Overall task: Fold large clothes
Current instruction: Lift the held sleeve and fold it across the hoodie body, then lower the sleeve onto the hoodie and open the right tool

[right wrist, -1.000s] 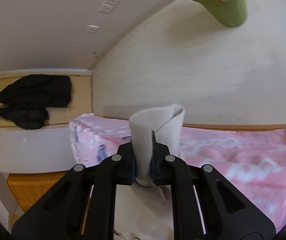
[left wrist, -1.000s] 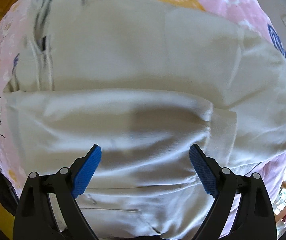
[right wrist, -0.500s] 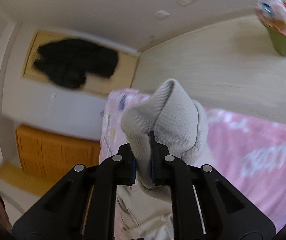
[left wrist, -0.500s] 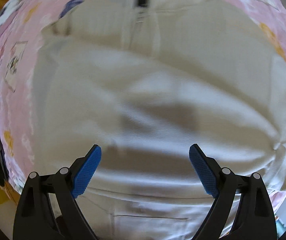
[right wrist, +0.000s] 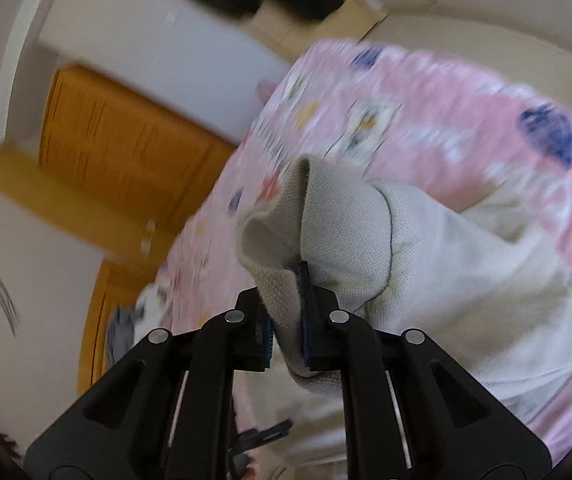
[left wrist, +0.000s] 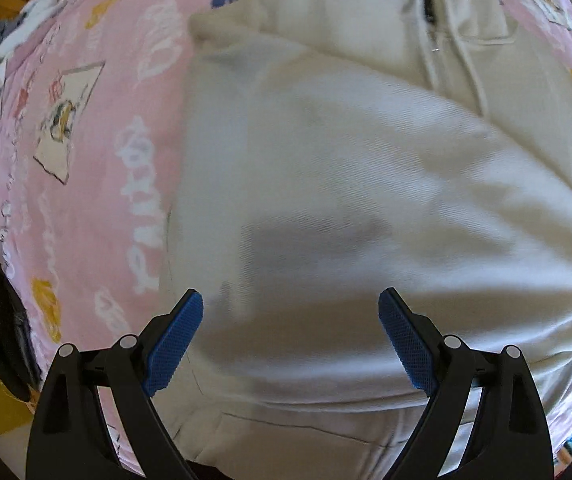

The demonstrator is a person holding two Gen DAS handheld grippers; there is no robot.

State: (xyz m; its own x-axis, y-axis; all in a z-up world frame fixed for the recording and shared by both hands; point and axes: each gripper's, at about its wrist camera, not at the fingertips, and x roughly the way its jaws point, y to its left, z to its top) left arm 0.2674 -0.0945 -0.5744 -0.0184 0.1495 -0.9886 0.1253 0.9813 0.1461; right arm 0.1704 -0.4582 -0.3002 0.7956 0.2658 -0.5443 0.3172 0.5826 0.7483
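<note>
Left wrist view: the left gripper (left wrist: pixel 290 338) hangs over the cream hoodie (left wrist: pixel 357 184), its blue pads (left wrist: pixel 174 338) spread wide with nothing between them. The hoodie lies on the pink sheet (left wrist: pixel 86 168), zipper (left wrist: pixel 431 40) toward the far end.

Right wrist view: the right gripper (right wrist: pixel 287 320) pinches a ribbed cuff (right wrist: pixel 286 232) of the hoodie (right wrist: pixel 465 264), jaws pressed on the fabric. The sleeve is lifted above the sheet (right wrist: pixel 425 100). An orange cabinet (right wrist: pixel 118 148) stands beyond the bed; the picture is blurred.

The garment (left wrist: pixel 345 184) lies on the bedspread (left wrist: pixel 86 152), cabinet (right wrist: pixel 118 148) beyond.
</note>
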